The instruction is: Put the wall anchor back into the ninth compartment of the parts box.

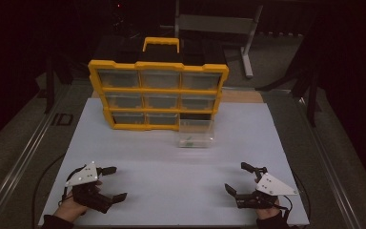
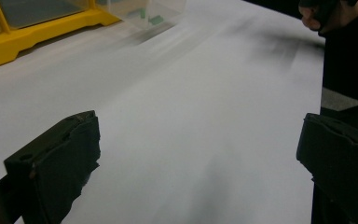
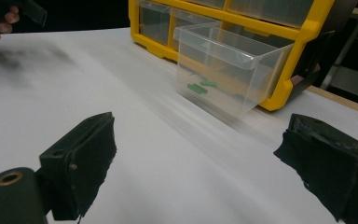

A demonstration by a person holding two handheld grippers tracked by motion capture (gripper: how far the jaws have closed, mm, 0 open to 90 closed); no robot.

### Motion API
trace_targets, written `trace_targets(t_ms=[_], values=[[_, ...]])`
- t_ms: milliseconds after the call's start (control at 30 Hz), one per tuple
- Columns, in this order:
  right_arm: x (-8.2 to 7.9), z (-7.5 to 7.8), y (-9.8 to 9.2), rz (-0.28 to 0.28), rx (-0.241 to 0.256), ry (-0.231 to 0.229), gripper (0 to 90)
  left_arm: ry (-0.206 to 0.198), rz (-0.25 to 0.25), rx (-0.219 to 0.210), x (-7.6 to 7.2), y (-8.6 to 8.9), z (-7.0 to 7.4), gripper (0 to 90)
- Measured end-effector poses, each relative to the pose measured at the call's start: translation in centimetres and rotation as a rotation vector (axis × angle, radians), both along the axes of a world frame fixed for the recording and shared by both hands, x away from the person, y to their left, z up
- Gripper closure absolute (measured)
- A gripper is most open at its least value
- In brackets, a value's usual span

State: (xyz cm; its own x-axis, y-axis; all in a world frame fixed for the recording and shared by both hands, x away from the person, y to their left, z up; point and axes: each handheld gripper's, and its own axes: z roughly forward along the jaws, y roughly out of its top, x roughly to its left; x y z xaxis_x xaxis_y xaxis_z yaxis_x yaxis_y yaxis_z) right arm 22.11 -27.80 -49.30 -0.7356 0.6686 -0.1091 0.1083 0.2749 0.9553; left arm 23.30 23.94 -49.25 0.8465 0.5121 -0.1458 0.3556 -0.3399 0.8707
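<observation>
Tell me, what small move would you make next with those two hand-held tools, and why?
Probably reach the right tool forward toward the clear plastic drawer holding small green pieces. That drawer sits out on the white tabletop before the yellow-framed drawer cabinet, whose lower right slot looks empty. Both tools, the left tool too, are open and hold nothing.

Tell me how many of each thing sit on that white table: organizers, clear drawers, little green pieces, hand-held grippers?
Yellow organizer: 1
Clear drawers in the organizer: 8
Clear drawer pulled out onto the white table, namely the loose drawer: 1
Small green pieces in the loose drawer: 2
Grippers, left gripper and right gripper: 2
Total: 14
</observation>
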Motion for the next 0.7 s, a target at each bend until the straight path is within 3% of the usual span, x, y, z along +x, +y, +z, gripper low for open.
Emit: trace_targets(t_ms=[200,333,467,700], values=[[0.0,0.0,0.0,-0.001,0.001,0.005,9.1,-0.019,0.061,0.004,0.2,0.6,-0.6,0.1],[0.0,-0.1,0.0,0.002,0.0,0.005,9.1,-0.029,0.088,0.034,0.2,0.5,-1.0,0.1],[0.1,-0.1,0.0,0.006,-0.003,0.005,9.1,-0.04,0.099,0.041,0.1,0.4,-1.2,0.1],[0.2,-0.2,0.1,0.004,-0.003,0.013,9.1,-0.019,0.092,0.047,0.0,0.3,-1.7,0.1]])
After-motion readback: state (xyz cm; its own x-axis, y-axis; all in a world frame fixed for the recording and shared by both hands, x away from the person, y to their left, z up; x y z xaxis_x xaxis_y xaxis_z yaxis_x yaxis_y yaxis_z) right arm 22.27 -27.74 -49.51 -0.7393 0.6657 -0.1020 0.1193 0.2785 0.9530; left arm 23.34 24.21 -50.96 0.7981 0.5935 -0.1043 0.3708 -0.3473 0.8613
